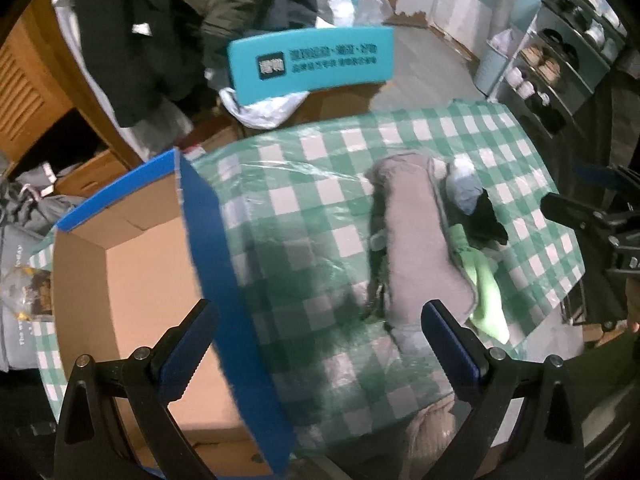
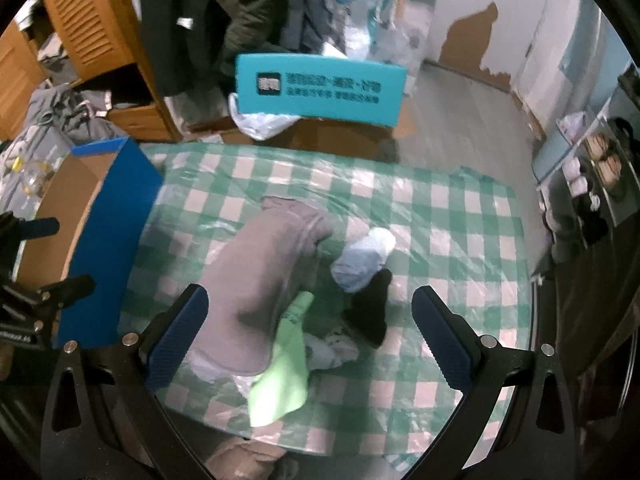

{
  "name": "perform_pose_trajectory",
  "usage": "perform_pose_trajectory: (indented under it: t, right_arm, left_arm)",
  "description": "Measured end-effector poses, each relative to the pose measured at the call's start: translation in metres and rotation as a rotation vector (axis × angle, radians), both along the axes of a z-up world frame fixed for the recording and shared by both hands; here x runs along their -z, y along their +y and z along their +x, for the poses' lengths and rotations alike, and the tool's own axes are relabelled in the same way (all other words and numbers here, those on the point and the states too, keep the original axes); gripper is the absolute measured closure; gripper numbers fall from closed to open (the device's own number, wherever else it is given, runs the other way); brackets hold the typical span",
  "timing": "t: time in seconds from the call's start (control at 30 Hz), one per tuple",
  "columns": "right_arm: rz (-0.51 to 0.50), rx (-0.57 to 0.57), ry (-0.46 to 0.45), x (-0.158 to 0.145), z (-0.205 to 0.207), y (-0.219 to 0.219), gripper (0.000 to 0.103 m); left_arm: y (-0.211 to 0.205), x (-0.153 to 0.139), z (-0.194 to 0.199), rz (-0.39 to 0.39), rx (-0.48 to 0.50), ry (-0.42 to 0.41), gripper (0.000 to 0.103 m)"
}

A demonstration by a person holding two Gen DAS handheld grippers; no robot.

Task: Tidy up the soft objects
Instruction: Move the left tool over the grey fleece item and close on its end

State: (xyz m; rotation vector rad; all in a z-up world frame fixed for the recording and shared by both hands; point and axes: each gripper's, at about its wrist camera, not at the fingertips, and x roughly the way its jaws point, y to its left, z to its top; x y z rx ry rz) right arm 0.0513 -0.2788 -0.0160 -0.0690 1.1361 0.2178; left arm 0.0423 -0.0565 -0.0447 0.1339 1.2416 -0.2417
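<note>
Both jaws spread wide, gripping nothing: left gripper [image 1: 318,344] above the blue-edged cardboard box [image 1: 140,264], right gripper [image 2: 310,330] above a grey garment [image 2: 256,280], green cloth [image 2: 284,376], black sock [image 2: 372,308] and pale-blue bundle [image 2: 360,260] heaped on the checked tablecloth [image 2: 460,240].

Bare worktop [image 2: 440,216] lies open behind the clothes pile [image 2: 264,280]; the box [image 2: 108,240] walls its left edge.

You see a gray cloth [image 2: 264,280] lying flat, a green cloth [image 2: 284,372] near you, and blue [image 2: 360,264] and black socks [image 2: 370,308] right of them.
</note>
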Motion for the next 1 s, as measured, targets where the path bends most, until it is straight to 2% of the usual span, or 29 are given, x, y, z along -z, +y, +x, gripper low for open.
perform_pose_trajectory:
  t: [0.2, 0.37, 0.5, 0.63, 1.0]
  right_arm:
    - [0.003, 0.042, 0.071, 0.019, 0.014, -0.016, 0.002]
    - [-0.037, 0.049, 0.129, 0.034, 0.025, -0.023, 0.002]
    - [-0.021, 0.075, 0.168, 0.045, 0.035, -0.031, 0.002]
    - [-0.015, 0.118, 0.211, 0.061, 0.044, -0.041, 0.002]
    - [-0.033, 0.196, 0.306, 0.114, 0.058, -0.062, 0.002]
  left_arm:
    - [-0.013, 0.008, 0.018, -0.002, 0.031, 0.066, 0.001]
    - [-0.023, 0.015, 0.036, -0.010, 0.045, 0.120, 0.001]
    - [-0.033, 0.022, 0.048, -0.005, 0.064, 0.138, 0.001]
    - [-0.043, 0.038, 0.059, -0.031, 0.079, 0.174, 0.001]
    - [-0.056, 0.081, 0.080, -0.083, 0.036, 0.253, 0.001]
